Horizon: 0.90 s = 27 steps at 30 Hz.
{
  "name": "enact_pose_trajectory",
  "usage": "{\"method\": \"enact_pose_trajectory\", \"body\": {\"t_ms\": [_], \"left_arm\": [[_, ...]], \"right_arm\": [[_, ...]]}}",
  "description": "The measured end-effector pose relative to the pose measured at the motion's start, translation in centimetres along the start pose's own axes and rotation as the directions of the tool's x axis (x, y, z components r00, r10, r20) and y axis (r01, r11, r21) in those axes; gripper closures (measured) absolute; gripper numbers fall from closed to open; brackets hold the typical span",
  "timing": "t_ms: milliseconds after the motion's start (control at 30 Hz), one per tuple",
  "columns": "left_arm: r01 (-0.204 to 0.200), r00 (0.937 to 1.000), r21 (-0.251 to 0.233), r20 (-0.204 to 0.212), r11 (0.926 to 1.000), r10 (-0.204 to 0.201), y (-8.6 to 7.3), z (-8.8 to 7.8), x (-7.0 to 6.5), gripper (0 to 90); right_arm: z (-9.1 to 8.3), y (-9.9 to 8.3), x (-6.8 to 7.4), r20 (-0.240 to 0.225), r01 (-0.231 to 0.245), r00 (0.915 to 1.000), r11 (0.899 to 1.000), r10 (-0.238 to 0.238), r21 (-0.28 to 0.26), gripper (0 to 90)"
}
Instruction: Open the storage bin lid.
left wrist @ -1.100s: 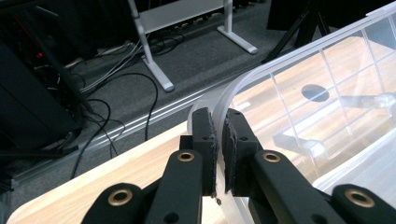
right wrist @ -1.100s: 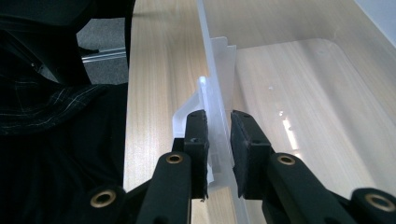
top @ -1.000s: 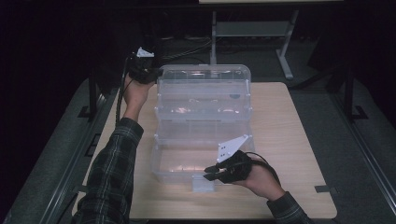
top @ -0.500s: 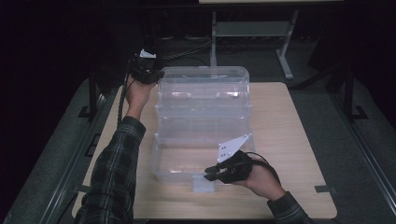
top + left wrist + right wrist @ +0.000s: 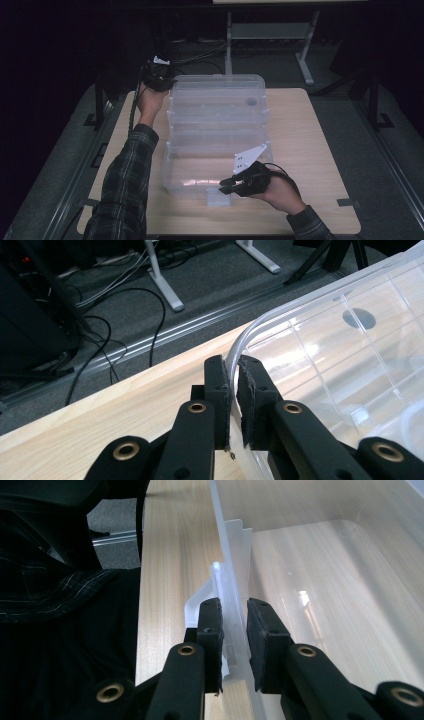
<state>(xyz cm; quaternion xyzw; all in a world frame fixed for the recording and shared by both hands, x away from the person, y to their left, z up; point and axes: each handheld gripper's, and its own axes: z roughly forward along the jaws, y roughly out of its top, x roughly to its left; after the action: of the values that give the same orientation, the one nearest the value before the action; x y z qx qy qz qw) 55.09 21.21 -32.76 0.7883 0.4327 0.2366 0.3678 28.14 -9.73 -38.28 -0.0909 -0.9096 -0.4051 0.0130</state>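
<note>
A clear plastic storage box [image 5: 200,175] stands on the wooden table [image 5: 310,130], its clear lid [image 5: 217,102] lying partly raised over its far half. My left gripper [image 5: 159,75] is at the lid's far left corner. In the left gripper view the left gripper [image 5: 232,365] is shut on the lid's curved rim [image 5: 250,335]. My right gripper [image 5: 224,186] is at the box's near wall, by the white latch [image 5: 218,198]. The right gripper [image 5: 234,605] has its pads pressed on that thin wall [image 5: 231,555] together with the latch [image 5: 217,580].
A dark round mark [image 5: 251,102] shows on the lid. The table edge runs just left of the box, and beyond it are floor rails, cables [image 5: 125,305] and a white desk frame [image 5: 235,35]. A plaid sleeve [image 5: 127,175] lies along the table's left side.
The left hand with its gripper has shifted slightly right and down in the high view, and the lid's far edge has sunk a little with it. The right hand has kept still.
</note>
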Motion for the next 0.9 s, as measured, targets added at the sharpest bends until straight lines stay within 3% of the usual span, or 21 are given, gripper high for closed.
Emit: {"method": "enact_pose_trajectory", "body": {"t_ms": [900], "left_arm": [[0.058, 0.9982, 0.074, 0.011, 0.9956, -0.059, -1.6, 3.1, 0.6, 82.5]], "right_arm": [[0.0, -0.1, 0.0, -0.003, -0.005, 1.0, 1.0, 0.005, 0.001, 76.9]]}}
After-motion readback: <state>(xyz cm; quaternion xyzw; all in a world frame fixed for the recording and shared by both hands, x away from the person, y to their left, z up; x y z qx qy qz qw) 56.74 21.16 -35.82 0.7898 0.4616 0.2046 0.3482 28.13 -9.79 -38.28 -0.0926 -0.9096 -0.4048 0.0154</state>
